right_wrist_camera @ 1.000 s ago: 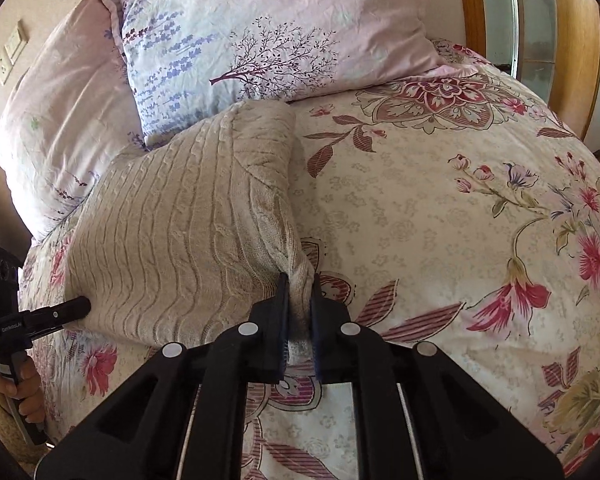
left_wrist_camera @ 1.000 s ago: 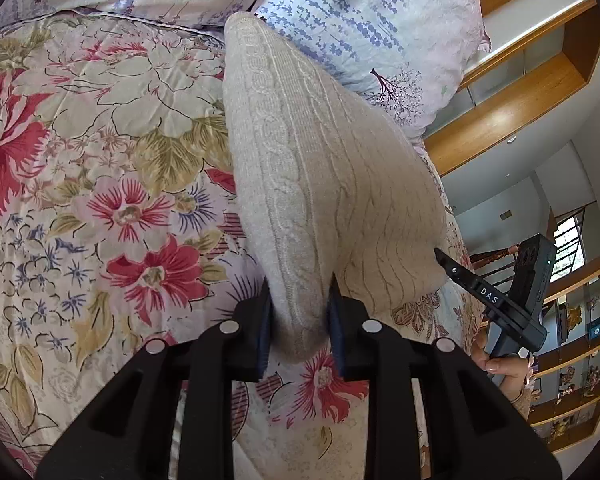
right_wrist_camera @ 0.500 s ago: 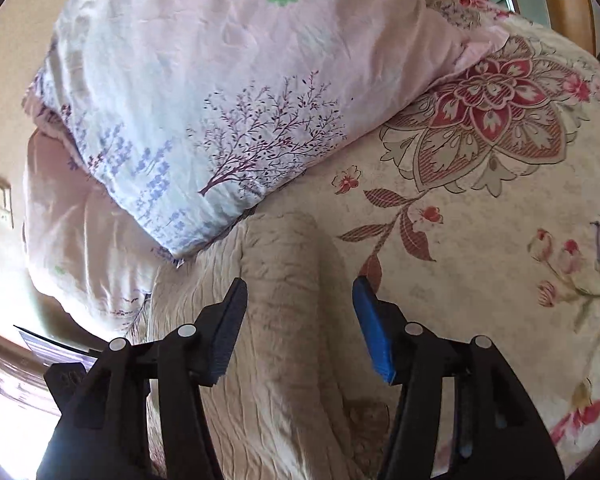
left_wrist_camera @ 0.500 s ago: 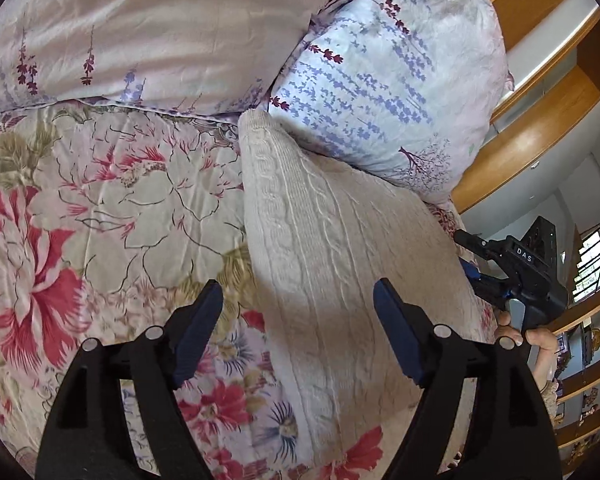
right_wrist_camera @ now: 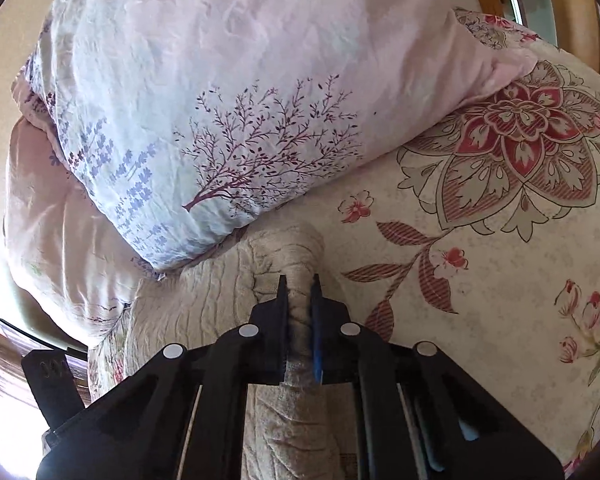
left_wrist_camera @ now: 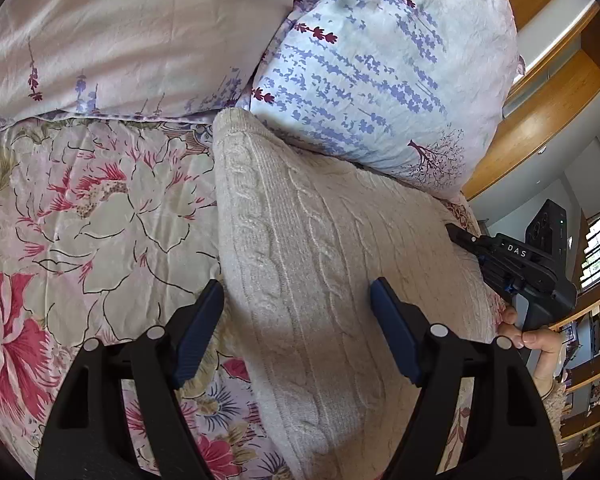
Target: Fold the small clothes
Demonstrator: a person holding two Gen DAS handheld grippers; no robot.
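Note:
A cream cable-knit sweater (left_wrist_camera: 316,264) lies folded on the floral bedspread, its far edge against the pillows. My left gripper (left_wrist_camera: 298,298) is open, its blue-padded jaws spread over the sweater's left fold edge, holding nothing. My right gripper (right_wrist_camera: 299,286) is shut on a raised ridge of the same sweater (right_wrist_camera: 204,320) along its right edge. The right gripper also shows in the left wrist view (left_wrist_camera: 516,264), at the sweater's far right side, held in a hand.
Two pillows sit just behind the sweater: a pink one (left_wrist_camera: 120,32) and a lavender-print one (left_wrist_camera: 380,60), which also shows in the right wrist view (right_wrist_camera: 220,100). The floral bedspread (left_wrist_camera: 80,220) extends left and right (right_wrist_camera: 500,220). A wooden headboard (left_wrist_camera: 548,100) stands beyond.
One second ago both grippers held the sweater. Both then opened and moved toward the pillows. Now my right gripper has shut on the sweater's right edge; my left stays open.

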